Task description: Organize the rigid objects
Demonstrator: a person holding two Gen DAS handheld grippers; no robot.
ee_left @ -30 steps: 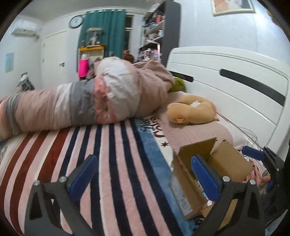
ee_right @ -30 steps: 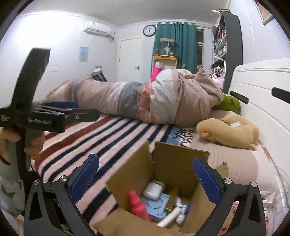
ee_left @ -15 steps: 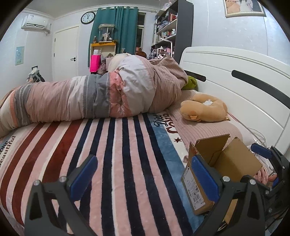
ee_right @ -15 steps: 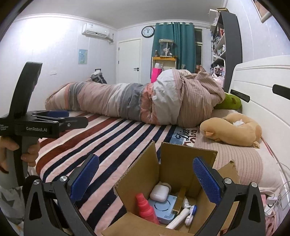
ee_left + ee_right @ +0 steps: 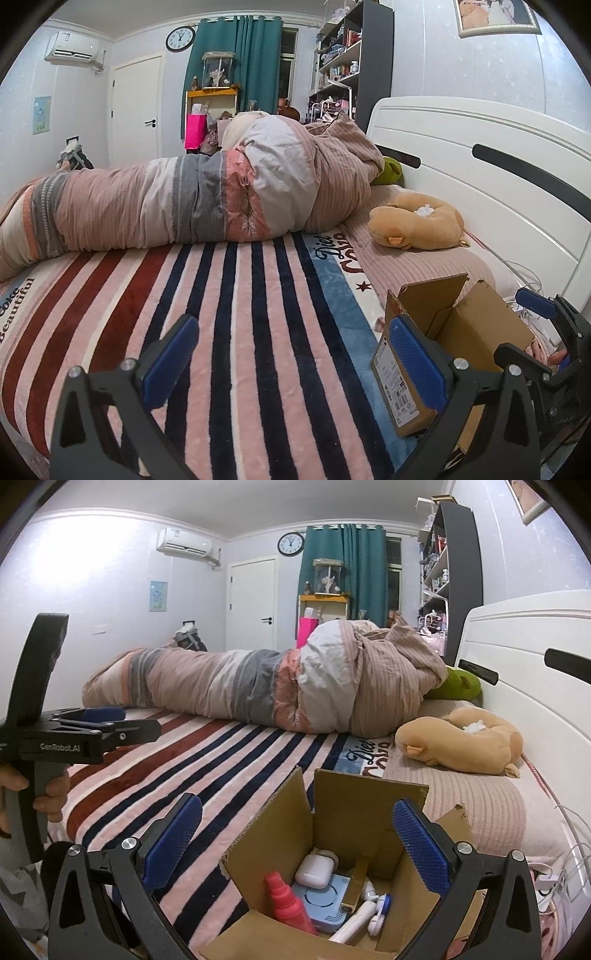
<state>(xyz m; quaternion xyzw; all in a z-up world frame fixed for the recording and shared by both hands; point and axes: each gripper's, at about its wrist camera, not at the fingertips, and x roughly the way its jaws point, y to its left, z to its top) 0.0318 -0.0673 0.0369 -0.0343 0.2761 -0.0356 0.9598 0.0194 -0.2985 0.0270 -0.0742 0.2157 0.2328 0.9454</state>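
Observation:
An open cardboard box (image 5: 351,812) stands on the striped blanket; it also shows at the right of the left wrist view (image 5: 454,325). In it lie a red spray bottle (image 5: 288,901), a white earbud case (image 5: 314,866), a light blue round-marked device (image 5: 328,904), a gold stick (image 5: 356,882) and a white tube (image 5: 354,919). My right gripper (image 5: 295,845) is open and empty just above the box. My left gripper (image 5: 291,362) is open and empty over the blanket, left of the box; it also shows in the right wrist view (image 5: 103,723).
A rolled quilt (image 5: 207,199) lies across the far side of the bed. A tan plush pillow (image 5: 417,221) and a green plush (image 5: 389,171) lie by the white headboard (image 5: 480,177). Cables (image 5: 569,849) hang at the bed's right edge.
Both grippers have pulled back and lowered a little; the box sits farther from each camera. Both stay open and empty.

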